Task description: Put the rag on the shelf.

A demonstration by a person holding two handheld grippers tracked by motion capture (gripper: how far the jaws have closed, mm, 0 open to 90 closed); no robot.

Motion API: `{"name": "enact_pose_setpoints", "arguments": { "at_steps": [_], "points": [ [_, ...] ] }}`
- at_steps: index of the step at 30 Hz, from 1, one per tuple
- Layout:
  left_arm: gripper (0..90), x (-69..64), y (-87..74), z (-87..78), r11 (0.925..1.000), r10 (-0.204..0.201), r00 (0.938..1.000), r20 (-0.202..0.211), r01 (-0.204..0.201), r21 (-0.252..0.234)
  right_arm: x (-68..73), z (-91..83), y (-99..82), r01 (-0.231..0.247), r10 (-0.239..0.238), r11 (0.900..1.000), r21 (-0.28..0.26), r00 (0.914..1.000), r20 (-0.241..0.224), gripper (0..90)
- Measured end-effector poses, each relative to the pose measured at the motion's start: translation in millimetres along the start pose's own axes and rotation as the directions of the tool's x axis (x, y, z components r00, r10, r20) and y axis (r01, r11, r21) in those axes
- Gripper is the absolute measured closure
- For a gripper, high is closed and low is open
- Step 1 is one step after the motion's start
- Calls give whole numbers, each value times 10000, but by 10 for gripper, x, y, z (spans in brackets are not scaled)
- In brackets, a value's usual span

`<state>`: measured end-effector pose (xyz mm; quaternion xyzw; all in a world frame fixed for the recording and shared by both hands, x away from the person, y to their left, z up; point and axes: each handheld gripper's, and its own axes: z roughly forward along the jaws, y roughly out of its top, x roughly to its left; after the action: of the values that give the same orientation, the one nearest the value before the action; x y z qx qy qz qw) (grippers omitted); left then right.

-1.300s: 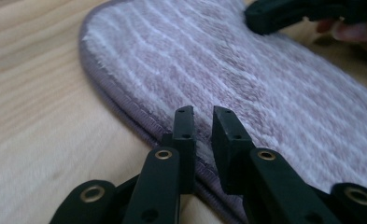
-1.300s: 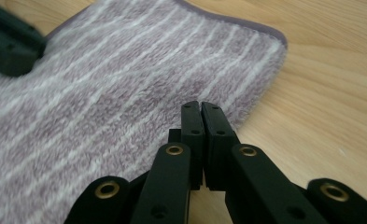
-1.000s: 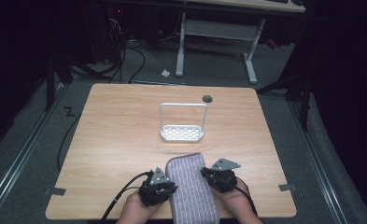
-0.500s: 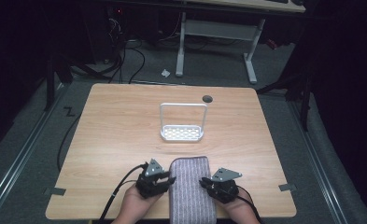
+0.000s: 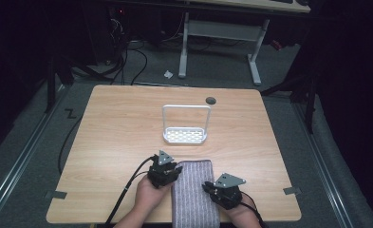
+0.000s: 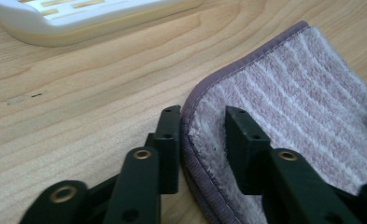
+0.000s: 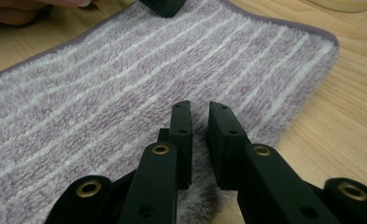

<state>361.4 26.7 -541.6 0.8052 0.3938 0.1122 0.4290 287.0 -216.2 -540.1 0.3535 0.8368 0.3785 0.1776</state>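
A purple striped towel (image 5: pixel 193 194) lies folded at the table's front edge, hanging over it. My left gripper (image 5: pixel 173 172) is at the towel's far left corner. In the left gripper view its jaws (image 6: pixel 202 121) straddle the towel's hemmed edge (image 6: pixel 302 107) with a gap; they have just been closing, and the pads do not press on the towel. My right gripper (image 5: pixel 209 188) is on the towel's right side. In the right gripper view its jaws (image 7: pixel 200 114) are nearly together, pinching the pile of the towel (image 7: pixel 125 93).
A white slotted tray with a tall wire handle (image 5: pixel 185 136) stands mid-table just beyond the towel, its rim close to the left gripper (image 6: pixel 78 18). A dark round hole (image 5: pixel 210 100) sits near the table's far edge. Bare wood lies left and right.
The left gripper has moved away from the person along the towel's left edge to its far corner. The right gripper has stayed about where it was, holding the towel.
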Motion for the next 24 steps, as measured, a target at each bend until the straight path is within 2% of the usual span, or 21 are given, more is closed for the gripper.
{"name": "enact_pose_setpoints", "arguments": {
  "at_steps": [3, 5, 7, 8, 10, 14, 16, 20, 21, 24],
  "points": [
    [772, 4, -2, -2, 10000, -49, 10000, 55, 49, 11, 16, -23, 13, 125, -126, 9999, -81, 9999, -115, 756],
    [780, 9, -3, -3, 10000, -94, 9999, 86, 94, 11, -9, -56, 45, -8, 10, 9995, -316, 10000, 36, 727],
    [782, 14, -5, -6, 9999, -132, 9998, 133, 132, 26, -87, -94, 98, -453, 469, 9968, -657, 9987, 222, 684],
    [783, 14, -5, -6, 9999, -136, 9998, 140, 136, 24, -129, -97, 125, -554, 588, 9958, -722, 9972, 464, 655],
    [783, 18, -6, -5, 9999, -166, 9997, 163, 166, 8, -222, -87, 184, -844, 925, 9929, -834, 9908, 984, 597],
    [783, 18, -6, -4, 9999, -168, 9997, 170, 168, 4, -409, 0, 294, -1629, 1751, 9815, -1010, 9763, 1272, 529],
    [783, 20, -6, -5, 9998, -182, 9997, 189, 182, 5, -468, 105, 332, -2010, 2105, 9760, -837, 9692, 1276, 509],
    [782, 25, -6, -5, 9998, -211, 9995, 217, 211, 10, -498, 242, 341, -2141, 2191, 9754, -515, 9670, 1303, 520],
    [782, 27, -6, -5, 9998, -220, 9995, 228, 219, 14, -505, 272, 339, -2290, 2328, 9724, -440, 9643, 1260, 527],
    [781, 30, -6, -5, 9996, -265, 9993, 253, 265, 3, -498, 307, 341, -2377, 2394, 9709, -285, 9639, 1166, 557]
  ]
}}
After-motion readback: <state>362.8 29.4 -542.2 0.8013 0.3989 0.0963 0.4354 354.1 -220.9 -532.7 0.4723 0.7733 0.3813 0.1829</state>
